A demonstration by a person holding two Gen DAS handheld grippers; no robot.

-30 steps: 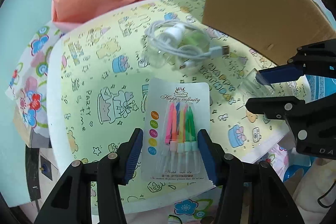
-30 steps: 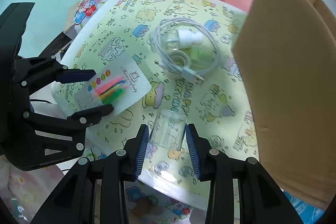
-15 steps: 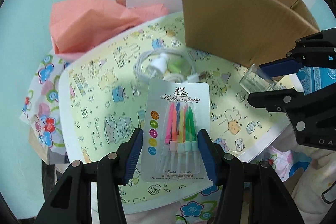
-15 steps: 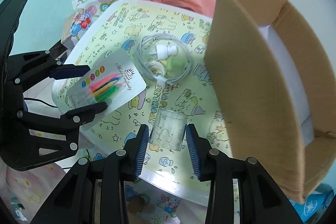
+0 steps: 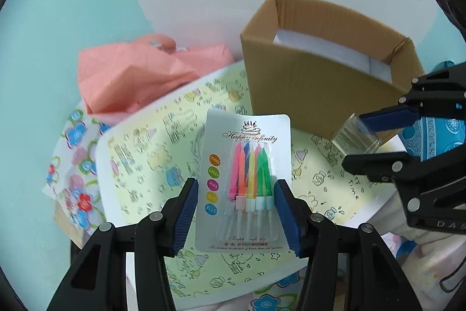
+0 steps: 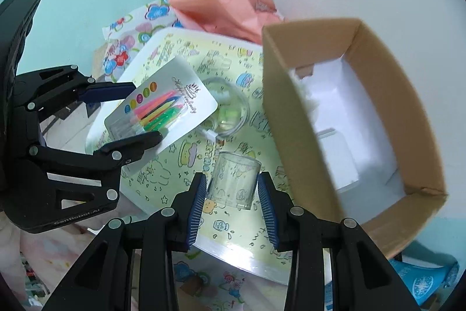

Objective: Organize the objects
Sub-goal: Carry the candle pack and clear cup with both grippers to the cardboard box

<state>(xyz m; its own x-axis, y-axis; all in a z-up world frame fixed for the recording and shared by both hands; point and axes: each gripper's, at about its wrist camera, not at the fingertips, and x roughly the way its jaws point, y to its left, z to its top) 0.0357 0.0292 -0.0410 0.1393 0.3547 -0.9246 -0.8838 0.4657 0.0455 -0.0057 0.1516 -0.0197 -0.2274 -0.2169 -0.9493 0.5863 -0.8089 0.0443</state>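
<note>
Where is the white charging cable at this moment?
In the right wrist view, the white charging cable lies coiled on the yellow patterned mat, between the held candle pack and the cardboard box.

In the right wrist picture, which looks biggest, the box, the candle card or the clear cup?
1. cardboard box
2. candle card
3. clear cup, though it is nearer the camera, so its rank against the card is unsure.

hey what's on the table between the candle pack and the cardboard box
In the right wrist view, a coiled white charging cable lies on the patterned tabletop between the held candle pack and the cardboard box.
</note>
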